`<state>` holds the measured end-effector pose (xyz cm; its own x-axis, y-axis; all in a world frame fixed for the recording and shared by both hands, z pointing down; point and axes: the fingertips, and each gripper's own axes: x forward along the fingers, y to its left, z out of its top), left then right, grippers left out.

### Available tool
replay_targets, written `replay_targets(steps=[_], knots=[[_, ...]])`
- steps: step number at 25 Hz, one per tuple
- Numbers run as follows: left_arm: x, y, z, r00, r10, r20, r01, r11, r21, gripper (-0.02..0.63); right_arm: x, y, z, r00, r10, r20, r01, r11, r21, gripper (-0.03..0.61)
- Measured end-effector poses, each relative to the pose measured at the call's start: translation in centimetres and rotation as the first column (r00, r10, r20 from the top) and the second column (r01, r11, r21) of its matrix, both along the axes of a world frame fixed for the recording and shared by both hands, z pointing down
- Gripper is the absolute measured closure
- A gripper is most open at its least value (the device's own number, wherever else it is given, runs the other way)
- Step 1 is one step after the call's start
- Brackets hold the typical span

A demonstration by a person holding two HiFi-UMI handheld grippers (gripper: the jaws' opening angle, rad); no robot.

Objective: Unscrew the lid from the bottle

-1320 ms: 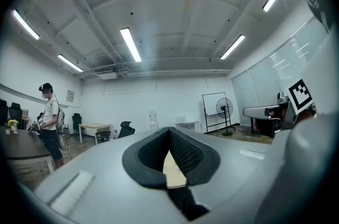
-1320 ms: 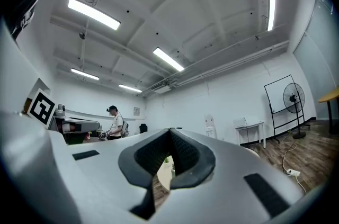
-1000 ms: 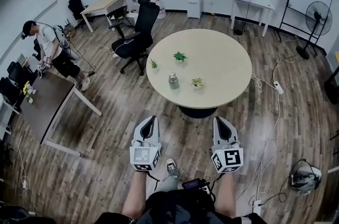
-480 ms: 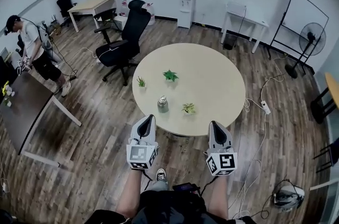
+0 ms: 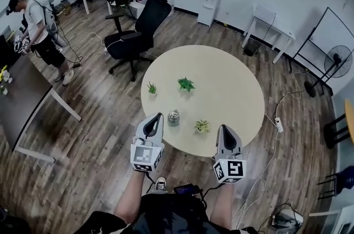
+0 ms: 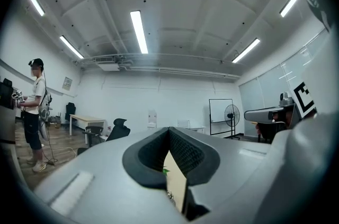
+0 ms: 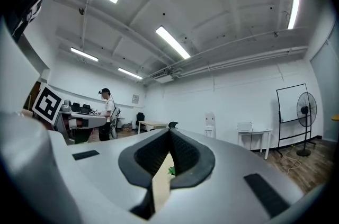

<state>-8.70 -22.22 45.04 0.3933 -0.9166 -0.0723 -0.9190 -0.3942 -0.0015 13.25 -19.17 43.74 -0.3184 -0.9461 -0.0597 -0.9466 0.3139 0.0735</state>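
Note:
A small clear bottle (image 5: 173, 117) with a metal lid stands near the front edge of the round beige table (image 5: 232, 89). My left gripper (image 5: 155, 117) is shut and empty, its tip at the table's front edge just left of the bottle. Farther right, my right gripper (image 5: 224, 131) is also shut and empty, over the same edge. In the left gripper view the jaws (image 6: 168, 130) meet at the tip, and the bottle (image 6: 170, 195) shows as a sliver through the gap below. The right gripper view shows its jaws (image 7: 169, 131) closed too.
Three little potted plants (image 5: 186, 84) sit on the table around the bottle. A black office chair (image 5: 138, 34) stands behind the table to the left. A person (image 5: 36, 25) stands by a dark desk (image 5: 22, 100) at far left. Cables and a power strip (image 5: 278, 124) lie on the wooden floor at right.
The view has closed in on the table: both grippers have come from over the floor up to the table's front edge, and the bottle now stands just beside the left one.

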Motion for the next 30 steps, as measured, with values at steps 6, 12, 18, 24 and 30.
replay_targets(steps=[6, 12, 18, 24, 30], knots=[[2.7, -2.6, -0.2, 0.999, -0.013, 0.043, 0.013, 1.000, -0.008, 0.612, 3.1, -2.9, -0.7, 0.997, -0.003, 0.074, 0.003, 1.000, 0.000, 0.574], [5.0, -4.4, -0.1, 0.996, -0.014, 0.091, 0.012, 1.000, 0.019, 0.612, 4.3, -4.4, -0.1, 0.998, -0.042, 0.048, 0.042, 0.999, -0.016, 0.574], [5.1, -6.3, -0.2, 0.997, -0.042, 0.062, 0.038, 0.997, 0.062, 0.587, 3.7, -5.3, 0.7, 0.997, -0.074, 0.017, 0.075, 0.996, -0.051, 0.574], [5.9, -7.7, 0.1, 0.998, 0.034, 0.058, -0.039, 0.996, 0.083, 0.251, 2.7, -6.6, 1.3, 0.995, -0.098, -0.015, 0.097, 0.992, -0.077, 0.574], [5.4, -9.4, 2.3, 0.997, 0.060, 0.052, -0.064, 0.994, 0.090, 0.249, 2.0, -7.9, 2.2, 0.994, -0.104, -0.037, 0.100, 0.990, -0.100, 0.574]])
